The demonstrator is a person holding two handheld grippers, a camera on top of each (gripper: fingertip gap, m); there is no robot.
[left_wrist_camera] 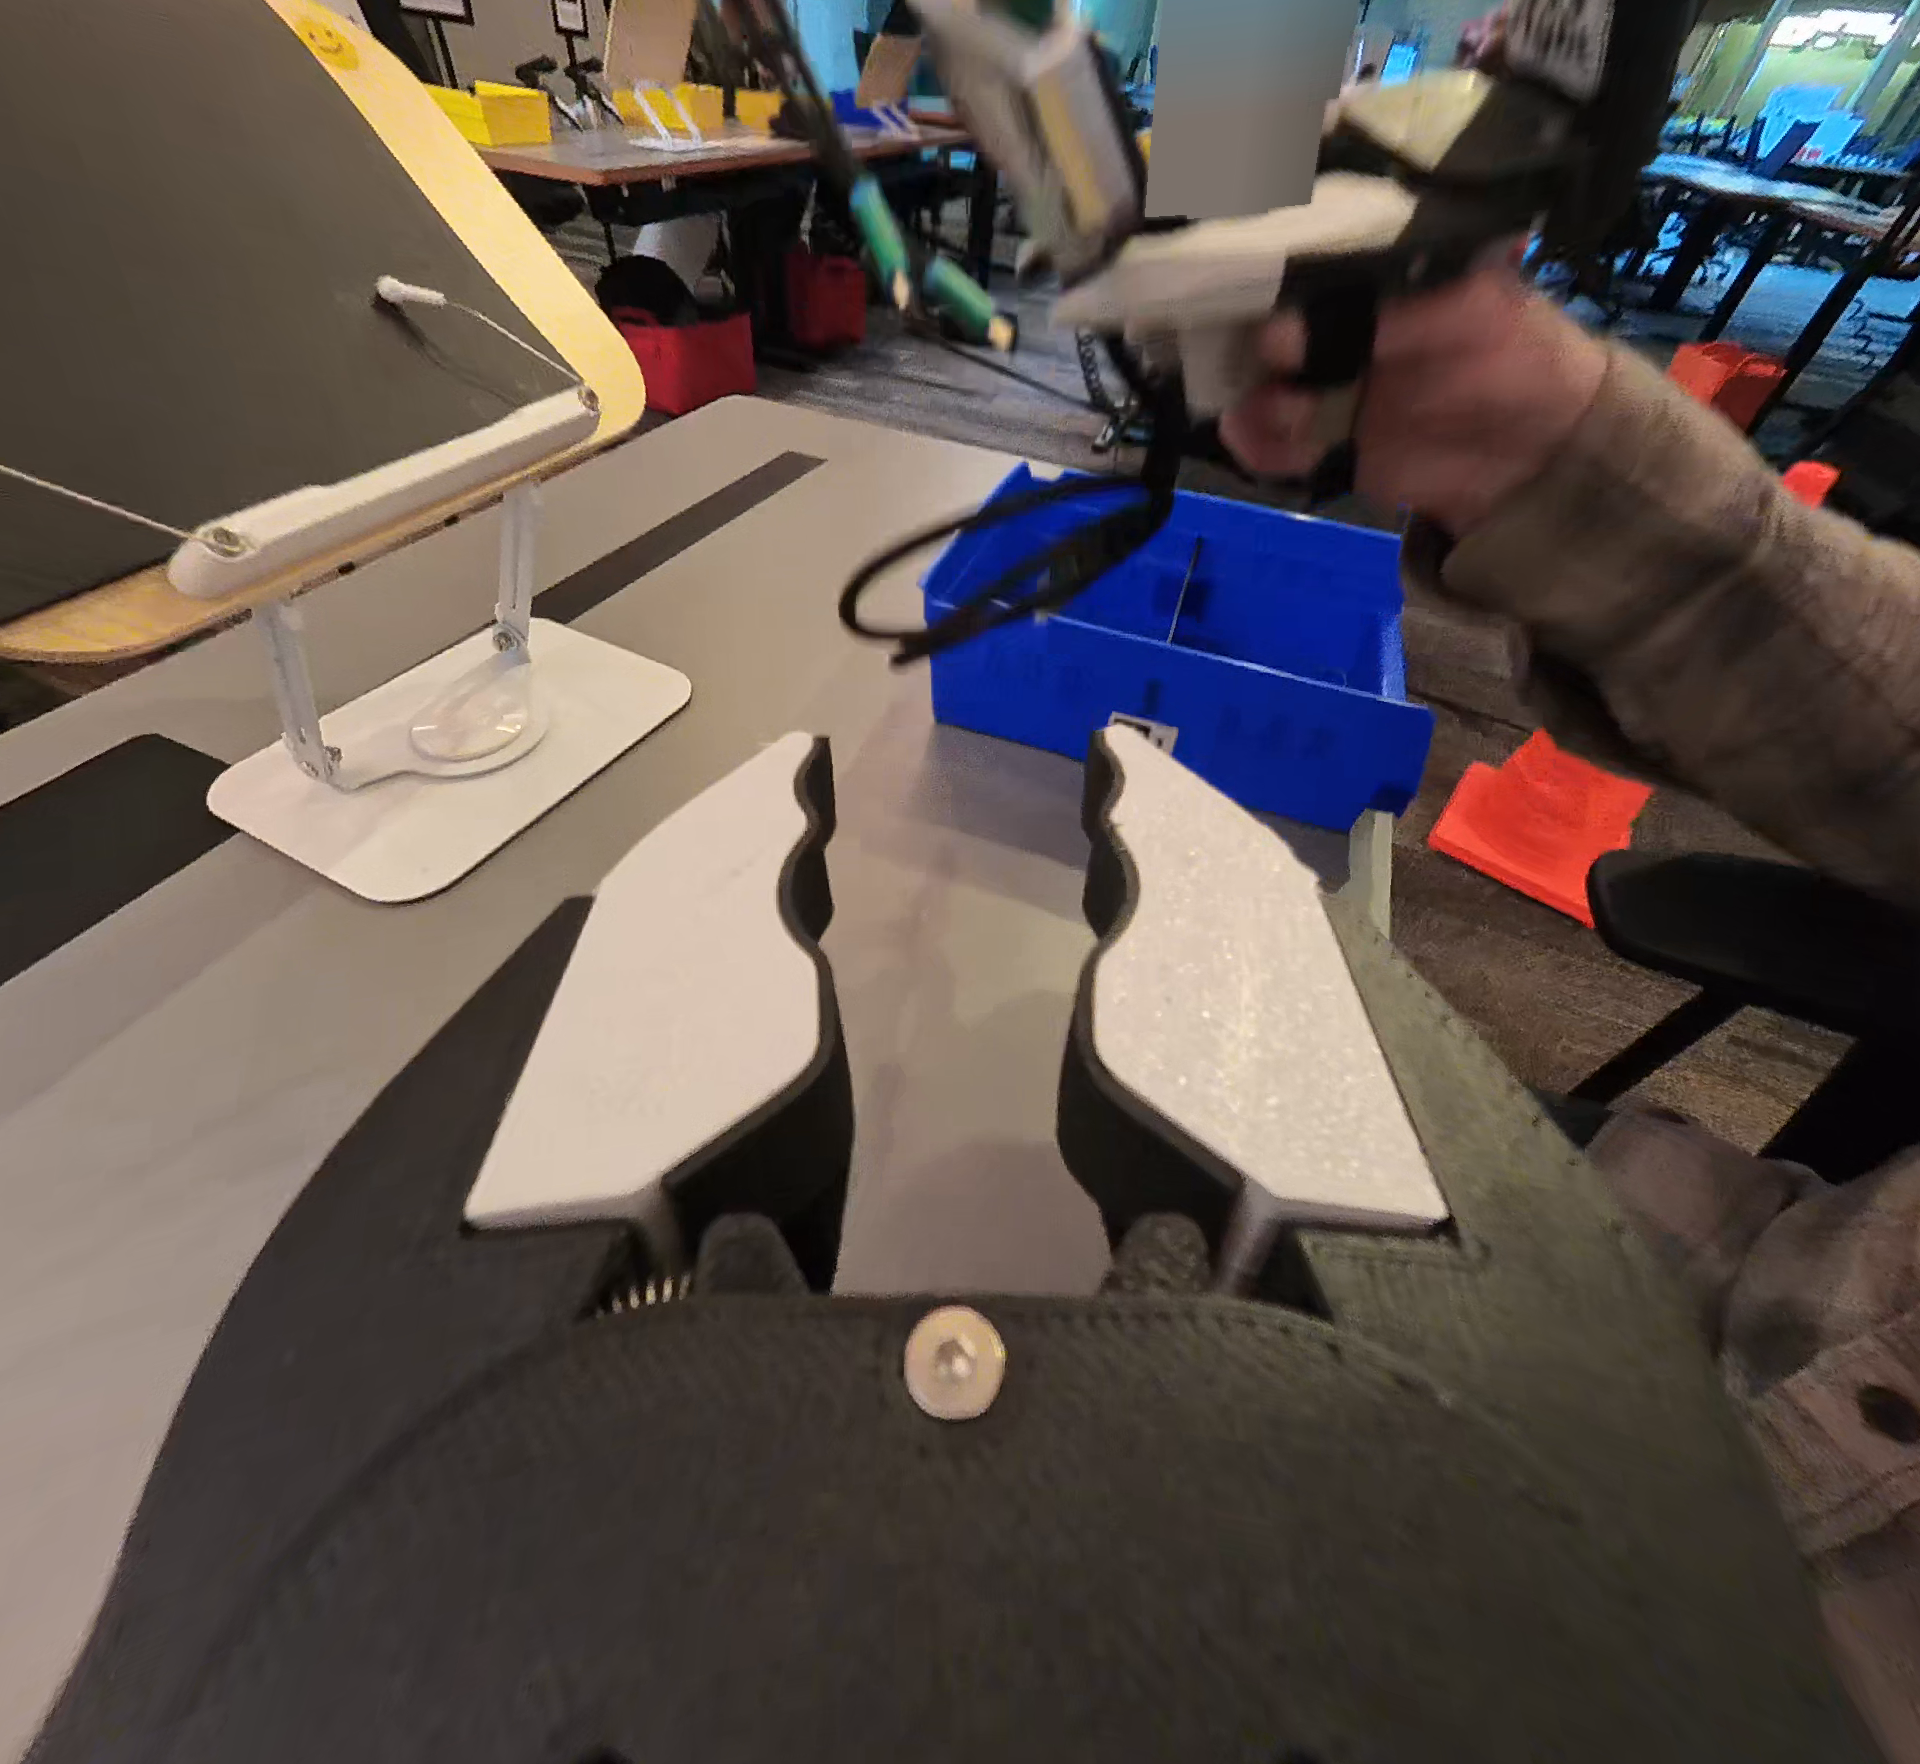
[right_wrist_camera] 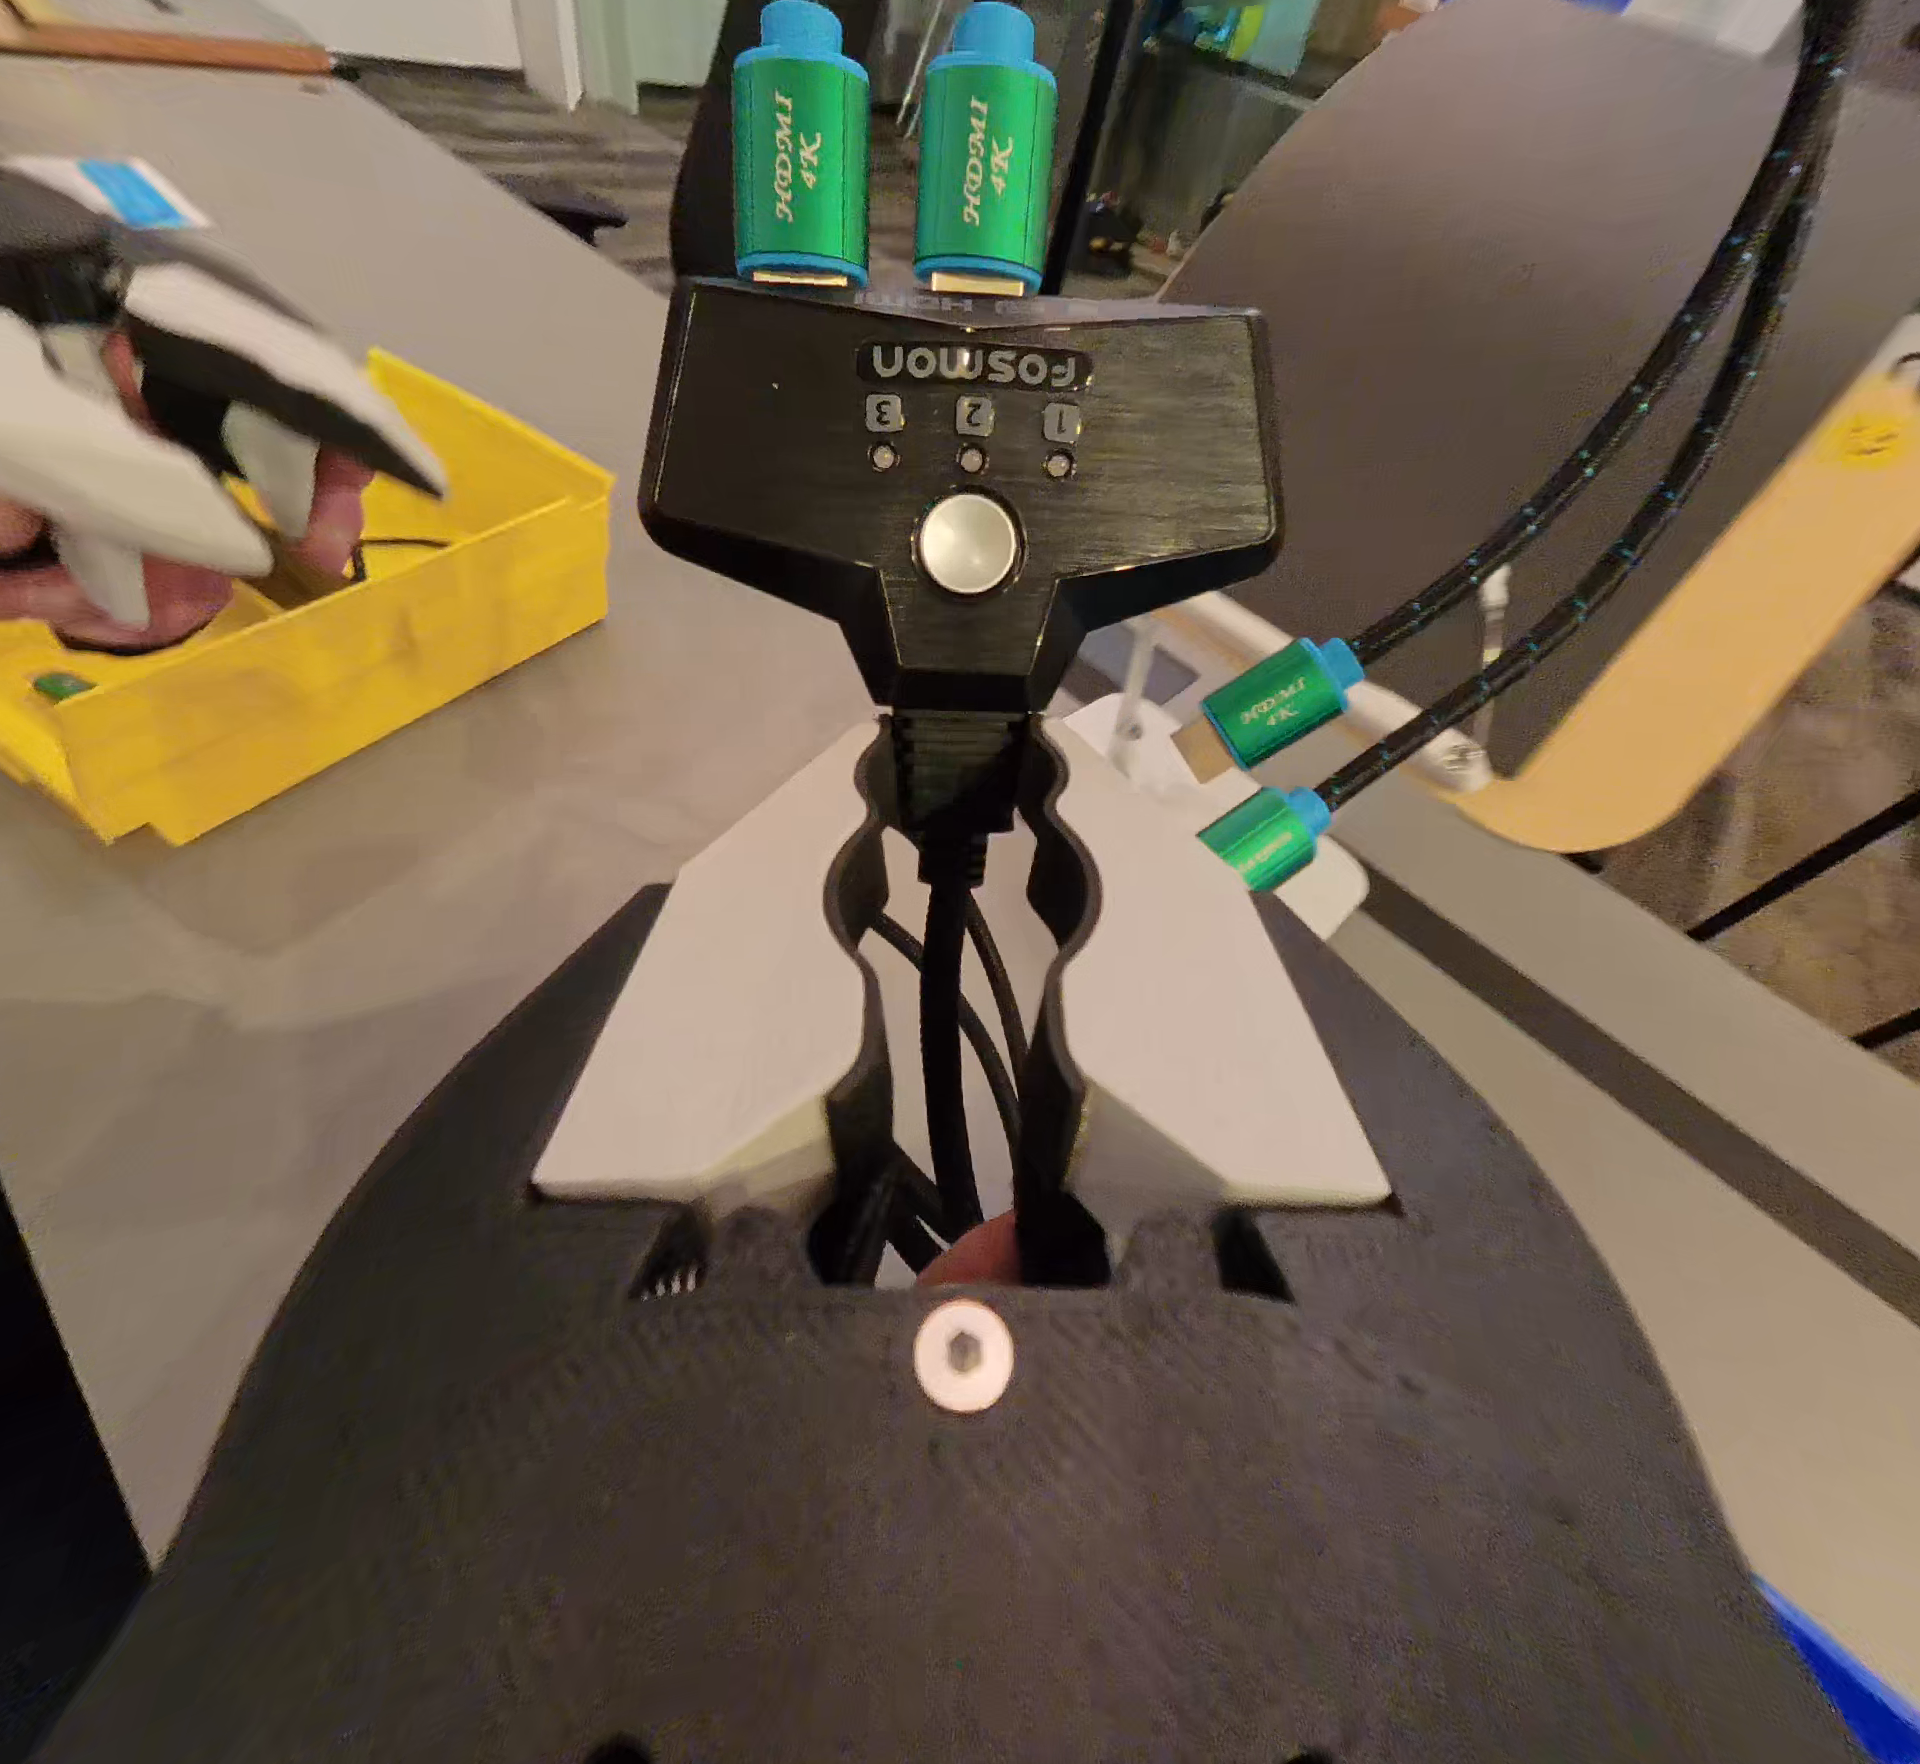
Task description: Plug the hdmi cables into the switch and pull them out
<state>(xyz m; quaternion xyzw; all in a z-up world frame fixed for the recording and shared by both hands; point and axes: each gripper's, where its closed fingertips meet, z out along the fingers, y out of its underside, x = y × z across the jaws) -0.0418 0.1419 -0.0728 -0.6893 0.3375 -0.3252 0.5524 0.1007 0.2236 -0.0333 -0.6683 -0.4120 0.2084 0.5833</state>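
Hand-held gripper (right_wrist_camera: 956, 800) around black switch (right_wrist_camera: 956, 457)

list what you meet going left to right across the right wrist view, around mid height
left tongs → yellow bin → black switch held by the right tongs → two loose green plugs → tilted wooden board

Even indoor light — fisheye edges, motion-blurred background.

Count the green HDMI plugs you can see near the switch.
4: two plugs seated side by side in the switch, two more dangling loose to its right. Others may be hidden.
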